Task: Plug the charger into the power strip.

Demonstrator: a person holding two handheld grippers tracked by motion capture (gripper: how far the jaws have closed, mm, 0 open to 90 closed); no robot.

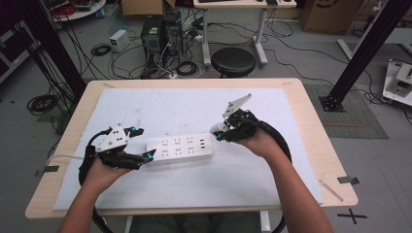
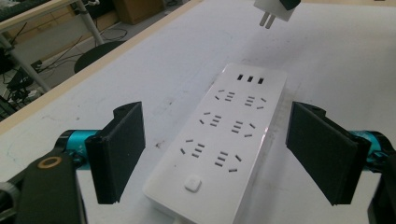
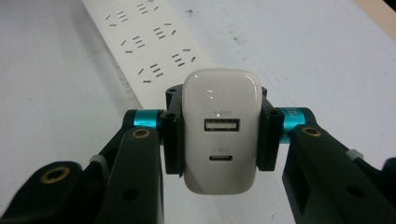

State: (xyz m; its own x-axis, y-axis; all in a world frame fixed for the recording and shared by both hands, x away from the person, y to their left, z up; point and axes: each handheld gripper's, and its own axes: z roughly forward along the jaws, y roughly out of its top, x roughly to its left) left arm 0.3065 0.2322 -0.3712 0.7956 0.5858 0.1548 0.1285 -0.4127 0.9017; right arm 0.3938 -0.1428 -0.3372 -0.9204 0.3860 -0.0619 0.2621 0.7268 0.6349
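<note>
While the right gripper has its jaws closed on the two sides of a white charger, the charger's face with its two ports turned toward that gripper's camera, the left gripper stands wide apart with nothing between its pads but the near end of a white power strip, which it straddles without touching. In the left gripper view the charger hangs in the air beyond the strip's far end, its two prongs pointing down. From the high view, the power strip lies flat across the middle of a white mat on a wooden table, the left gripper at its left end and the right gripper with the charger just above its right end. A black stool stands on the floor beyond the table's far edge.
</note>
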